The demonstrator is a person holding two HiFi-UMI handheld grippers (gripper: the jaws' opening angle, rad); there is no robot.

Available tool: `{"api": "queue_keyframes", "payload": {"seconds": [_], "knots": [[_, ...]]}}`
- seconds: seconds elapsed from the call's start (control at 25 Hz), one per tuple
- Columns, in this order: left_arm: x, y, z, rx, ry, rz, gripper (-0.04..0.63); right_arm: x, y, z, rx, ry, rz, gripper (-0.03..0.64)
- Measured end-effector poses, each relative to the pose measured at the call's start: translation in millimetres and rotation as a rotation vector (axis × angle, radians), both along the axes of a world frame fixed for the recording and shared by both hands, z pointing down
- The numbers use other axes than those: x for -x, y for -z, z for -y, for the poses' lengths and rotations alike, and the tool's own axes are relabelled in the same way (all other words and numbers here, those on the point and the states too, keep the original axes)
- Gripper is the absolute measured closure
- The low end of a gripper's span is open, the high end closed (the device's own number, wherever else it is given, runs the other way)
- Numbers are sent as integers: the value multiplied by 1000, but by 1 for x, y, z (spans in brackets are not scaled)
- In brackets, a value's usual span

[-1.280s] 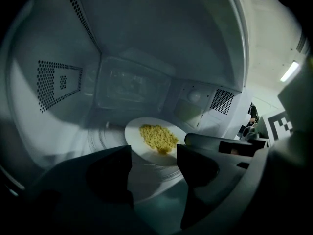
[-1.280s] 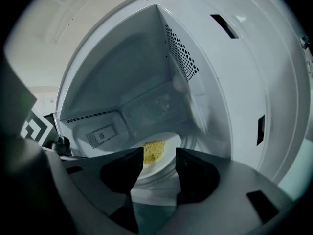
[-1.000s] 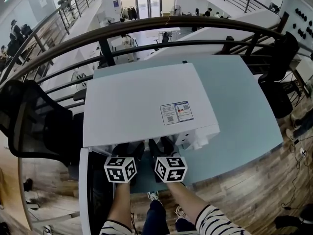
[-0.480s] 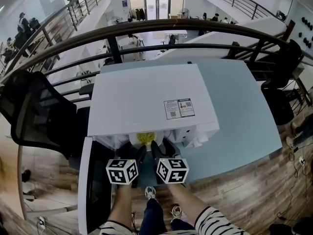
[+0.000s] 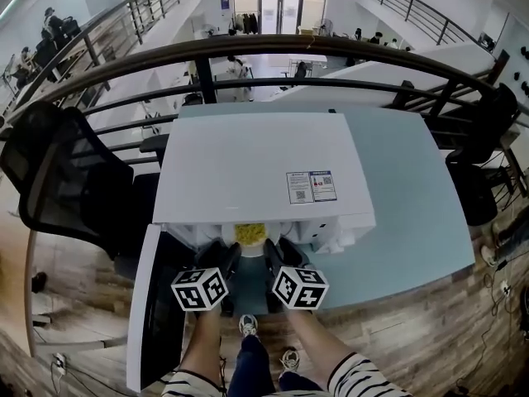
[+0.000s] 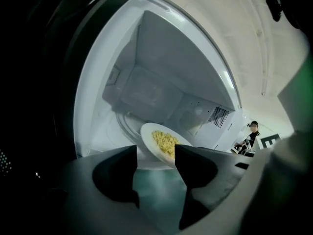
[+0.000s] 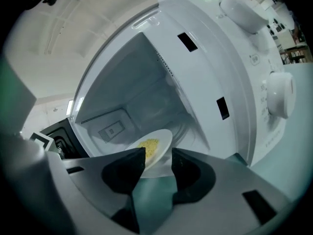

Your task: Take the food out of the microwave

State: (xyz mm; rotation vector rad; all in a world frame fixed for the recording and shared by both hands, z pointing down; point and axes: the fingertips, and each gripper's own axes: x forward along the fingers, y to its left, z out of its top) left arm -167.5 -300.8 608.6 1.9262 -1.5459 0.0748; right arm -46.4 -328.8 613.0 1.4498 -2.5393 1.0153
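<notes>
A white plate (image 5: 248,244) of yellow food (image 5: 248,233) sits at the mouth of the white microwave (image 5: 256,168), whose door (image 5: 157,304) hangs open on the left. My left gripper (image 5: 223,252) and right gripper (image 5: 279,250) reach in on either side of it. In the left gripper view the plate (image 6: 149,135) lies just past the left gripper (image 6: 155,153), whose jaws stand apart. In the right gripper view the right gripper (image 7: 159,153) has its jaws closing, with the plate's (image 7: 160,140) near rim between the tips and no pad clearly pressing on it.
The microwave stands on a light blue table (image 5: 413,188) whose front edge is just behind my grippers. Its knobs (image 7: 279,94) are on the right of the opening. A black chair (image 5: 66,180) is at the left and a dark railing (image 5: 248,52) runs beyond the table.
The yellow food, hidden a second ago, now shows at the microwave's front edge between the grippers. The left gripper has rolled a little. Both grippers have shifted slightly.
</notes>
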Motion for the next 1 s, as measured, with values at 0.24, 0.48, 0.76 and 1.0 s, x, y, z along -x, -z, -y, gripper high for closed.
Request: {"api": "queue_keyframes", "payload": {"seconds": [0.24,0.48,0.76,1.0], "knots": [[-2,-1,5,-2,9,-94,419,4,0,5,41,7,88,485],[-4,-3,4,1,3,-119,459,0,-1,5,59,4,89,499],[-11,1,-16,2,11,-154,469,-7,10,-7,56,-3,124,526],[-18,19,-35,-28,13,-156,480,-15,24,-25,44,-3,116,529]]}}
